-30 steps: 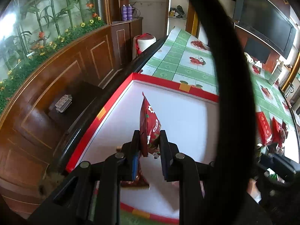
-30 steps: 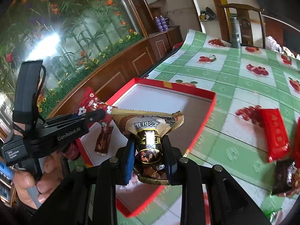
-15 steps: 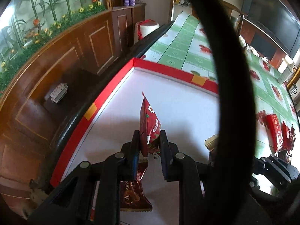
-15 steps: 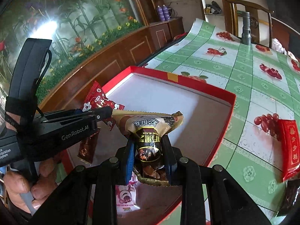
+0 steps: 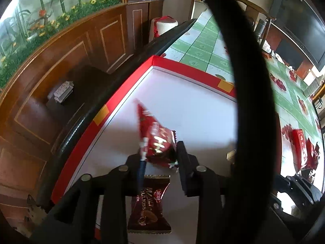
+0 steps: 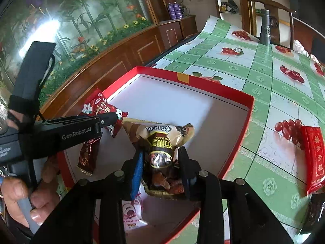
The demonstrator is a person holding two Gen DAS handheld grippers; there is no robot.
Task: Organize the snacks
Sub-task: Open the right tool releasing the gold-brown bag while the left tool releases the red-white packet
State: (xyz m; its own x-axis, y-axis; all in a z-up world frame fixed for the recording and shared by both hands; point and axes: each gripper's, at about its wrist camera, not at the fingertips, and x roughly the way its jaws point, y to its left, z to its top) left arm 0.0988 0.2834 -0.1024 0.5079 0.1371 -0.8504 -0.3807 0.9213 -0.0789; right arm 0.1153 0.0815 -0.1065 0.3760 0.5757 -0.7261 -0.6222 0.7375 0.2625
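A red box with a white floor lies on the table. My left gripper hangs low over it and its jaws are opening. The red snack packet leans blurred between the fingers, free of the right pad. In the right wrist view the same red packet shows at the left gripper tip. My right gripper is over the box's near corner, jaws opening. A gold and black packet still sits loosely between the pads.
A dark brown packet lies on the box floor, and a pink and white one lies near the front rim. Red packets lie on the green cherry tablecloth at right. A metal cylinder stands far back.
Both grippers came down closer to the box floor and both pairs of jaws widened. The red packet, upright before, has tipped to the right. The gold packet has slumped slightly.
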